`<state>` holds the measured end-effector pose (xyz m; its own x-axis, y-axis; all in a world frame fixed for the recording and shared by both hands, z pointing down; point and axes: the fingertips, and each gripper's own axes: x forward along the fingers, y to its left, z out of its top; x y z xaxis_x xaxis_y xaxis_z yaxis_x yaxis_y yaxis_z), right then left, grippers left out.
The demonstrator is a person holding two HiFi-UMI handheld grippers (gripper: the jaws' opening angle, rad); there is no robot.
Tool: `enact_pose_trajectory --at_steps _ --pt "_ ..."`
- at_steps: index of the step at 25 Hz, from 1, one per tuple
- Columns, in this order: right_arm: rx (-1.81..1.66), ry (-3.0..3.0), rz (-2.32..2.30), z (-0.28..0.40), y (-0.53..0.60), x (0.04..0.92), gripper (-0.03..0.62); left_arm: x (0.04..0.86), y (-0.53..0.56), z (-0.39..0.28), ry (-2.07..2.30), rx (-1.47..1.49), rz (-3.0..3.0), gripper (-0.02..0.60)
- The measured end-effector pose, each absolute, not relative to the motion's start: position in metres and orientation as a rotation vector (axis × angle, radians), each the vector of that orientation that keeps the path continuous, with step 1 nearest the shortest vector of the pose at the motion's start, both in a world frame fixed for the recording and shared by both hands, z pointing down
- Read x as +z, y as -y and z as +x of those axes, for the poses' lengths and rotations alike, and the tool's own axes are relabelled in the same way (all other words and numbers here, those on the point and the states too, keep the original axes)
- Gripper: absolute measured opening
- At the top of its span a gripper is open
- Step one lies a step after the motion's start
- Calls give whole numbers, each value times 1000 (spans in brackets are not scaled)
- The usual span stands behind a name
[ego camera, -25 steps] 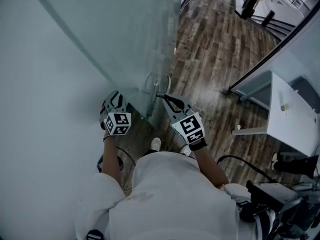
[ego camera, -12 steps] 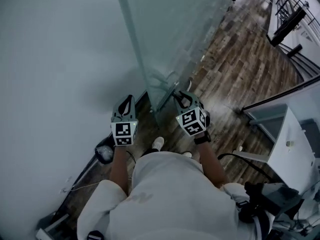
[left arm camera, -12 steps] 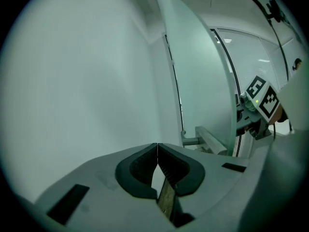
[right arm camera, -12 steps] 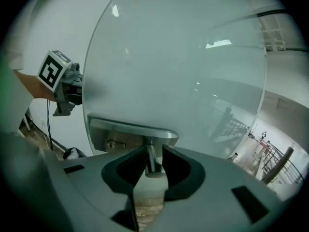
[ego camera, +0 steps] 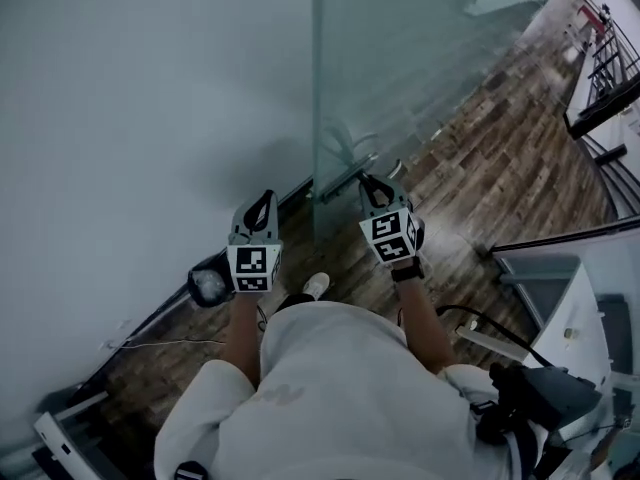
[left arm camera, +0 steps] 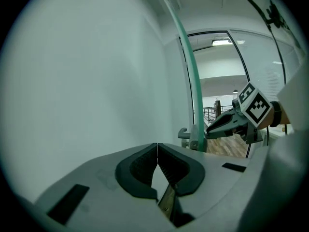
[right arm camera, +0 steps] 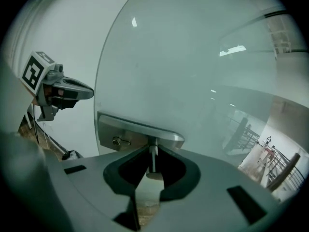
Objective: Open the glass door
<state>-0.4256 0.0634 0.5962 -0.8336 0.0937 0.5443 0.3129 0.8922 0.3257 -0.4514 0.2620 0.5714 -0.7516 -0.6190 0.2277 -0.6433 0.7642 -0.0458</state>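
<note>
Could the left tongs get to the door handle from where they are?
Probably yes. The left tongs are shut and empty, beside the edge of the glass door, and a door handle stub sticks out on their side with nothing between. The right tongs grip the handle's other side.

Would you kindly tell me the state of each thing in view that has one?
Glass door: partly open.
Door handle: clamped in the right gripper.
Right gripper: shut on the door handle.
Left gripper: shut, empty.
</note>
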Motion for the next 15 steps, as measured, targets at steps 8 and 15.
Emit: enact_pose_trajectory --at_steps 8,15 --pt "-521 2538 -328 -471 -84 592 57 564 -273 -453 2782 171 954 6" --pt "-589 2555 -315 -508 -99 595 54 564 -278 -457 2783 166 959 6"
